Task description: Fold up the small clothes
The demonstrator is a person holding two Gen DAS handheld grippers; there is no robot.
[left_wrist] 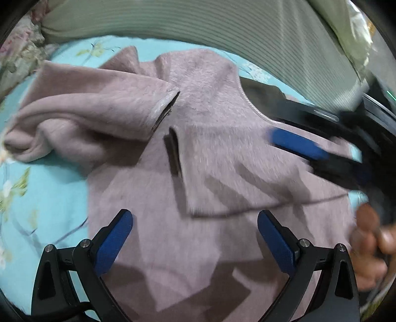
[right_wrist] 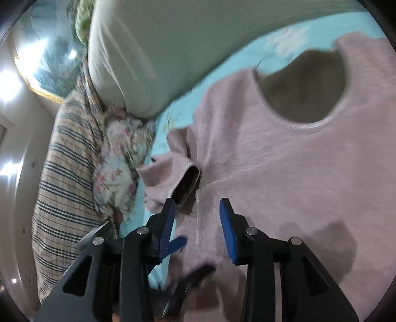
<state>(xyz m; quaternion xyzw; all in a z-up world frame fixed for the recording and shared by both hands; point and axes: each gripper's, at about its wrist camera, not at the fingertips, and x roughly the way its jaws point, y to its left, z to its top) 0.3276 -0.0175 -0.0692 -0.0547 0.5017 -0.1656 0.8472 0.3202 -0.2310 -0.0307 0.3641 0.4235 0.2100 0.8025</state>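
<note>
Your left gripper stands wide open above the fuzzy pink sweater, nothing between its pads. Your right gripper is partly open, empty, over the folded-in cuff; in the left view it shows blurred at the right edge. The sweater lies on the turquoise floral sheet, neckline toward the pale ribbed pillow, one sleeve bunched over the body. A striped blanket and floral bedding crowd the sheet's edge.

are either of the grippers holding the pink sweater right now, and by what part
Neither. The left gripper and right gripper are both open above the pink sweater, pads clear of the fabric.
</note>
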